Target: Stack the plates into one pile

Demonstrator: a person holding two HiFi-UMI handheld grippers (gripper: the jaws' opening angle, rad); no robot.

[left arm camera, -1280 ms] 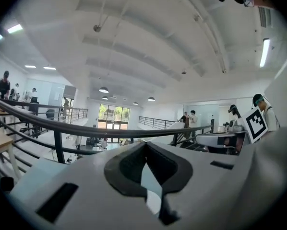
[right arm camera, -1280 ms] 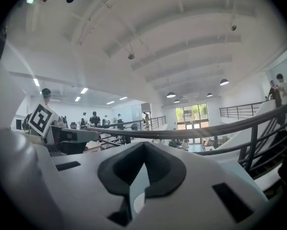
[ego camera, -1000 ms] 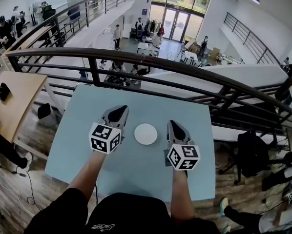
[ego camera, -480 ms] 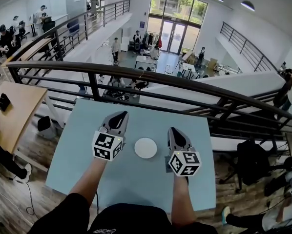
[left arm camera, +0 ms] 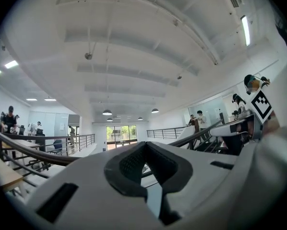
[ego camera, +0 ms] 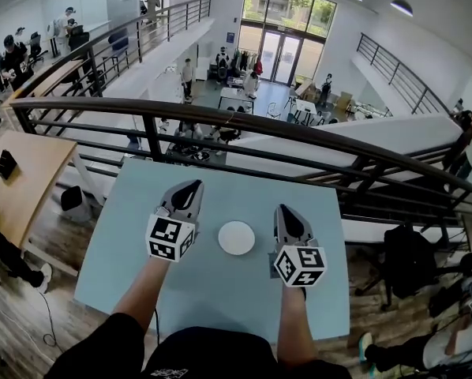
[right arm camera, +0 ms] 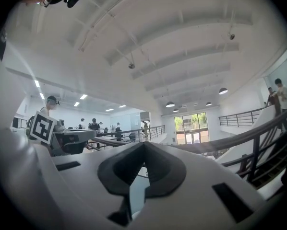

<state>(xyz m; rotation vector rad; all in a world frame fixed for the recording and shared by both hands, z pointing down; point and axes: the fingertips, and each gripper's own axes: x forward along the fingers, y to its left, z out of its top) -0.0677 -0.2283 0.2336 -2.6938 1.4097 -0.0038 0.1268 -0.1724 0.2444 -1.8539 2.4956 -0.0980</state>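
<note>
1. Both grippers have risen a little over the tabletop since the earlier frame, and the table and plate now sit lower in the head view.
2. The left gripper [ego camera: 192,185] hangs over the pale blue rectangular table [ego camera: 125,235], its white body pointing away from the person and its black-and-white marker cube [ego camera: 171,238] nearest the forearm.
3. In the left gripper view, the left gripper [left arm camera: 144,143] has its dark pads clenched tip to tip, with nothing caught between them.
4. The right gripper [ego camera: 282,209] hangs over the same table on the other side, with its own marker cube [ego camera: 299,265] at the wrist end.
5. In the right gripper view, the right gripper [right arm camera: 143,143] is likewise closed tight on nothing.
6. The white round plate [ego camera: 236,238] lies flat on the table between the two grippers, near both and touched by neither.
7. Whether it is a single plate or several stacked cannot be told from above.
8. Past the far edge of the table runs a dark metal railing [ego camera: 244,121], with an open hall below it.
9. A light wooden table [ego camera: 23,164] stands well apart on the left.
</note>
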